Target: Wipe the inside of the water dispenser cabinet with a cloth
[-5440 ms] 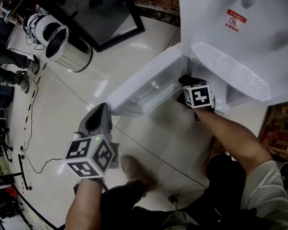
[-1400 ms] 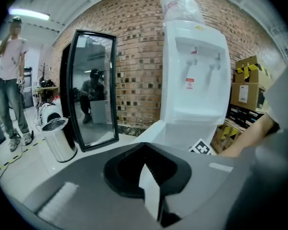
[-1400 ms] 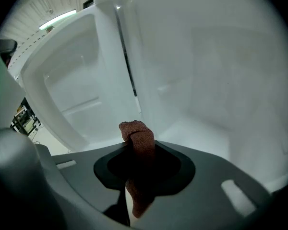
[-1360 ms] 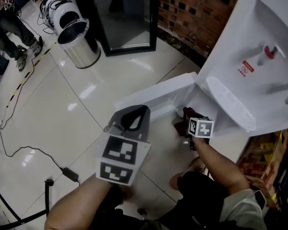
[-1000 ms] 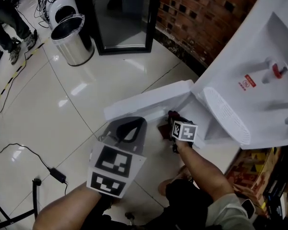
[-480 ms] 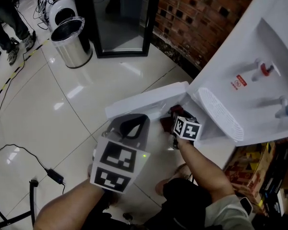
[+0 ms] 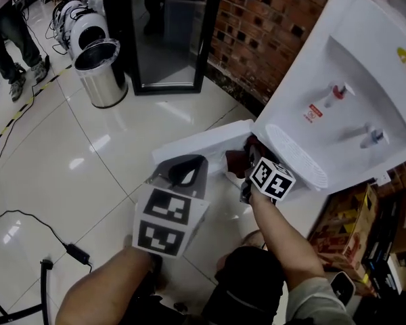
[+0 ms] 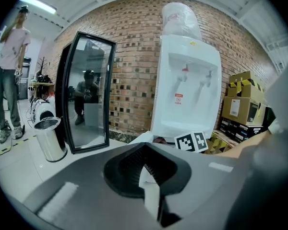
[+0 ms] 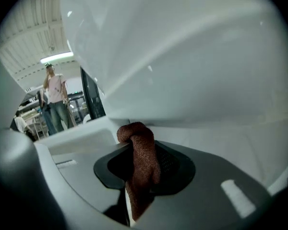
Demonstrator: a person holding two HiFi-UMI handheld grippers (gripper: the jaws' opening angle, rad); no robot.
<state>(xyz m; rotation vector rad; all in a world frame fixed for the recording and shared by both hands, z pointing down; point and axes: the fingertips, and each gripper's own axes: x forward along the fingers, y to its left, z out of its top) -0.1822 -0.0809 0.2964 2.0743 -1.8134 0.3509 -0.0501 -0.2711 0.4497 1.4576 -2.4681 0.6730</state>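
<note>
Water dispenser: white, 2 taps, against brick wall. Lower cabinet door stands open, white. Left gripper clenched on nothing, clear of the door. Right gripper at the cabinet mouth, pinching cloth: rust-brown, coarse weave, bunched in a knot above the jaws.

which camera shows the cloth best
The right gripper view: the brown cloth hangs close up, clamped in the right gripper. The head view shows only a small dark red bunch beyond that gripper's marker cube. The left gripper view shows barely a speck of it.
</note>
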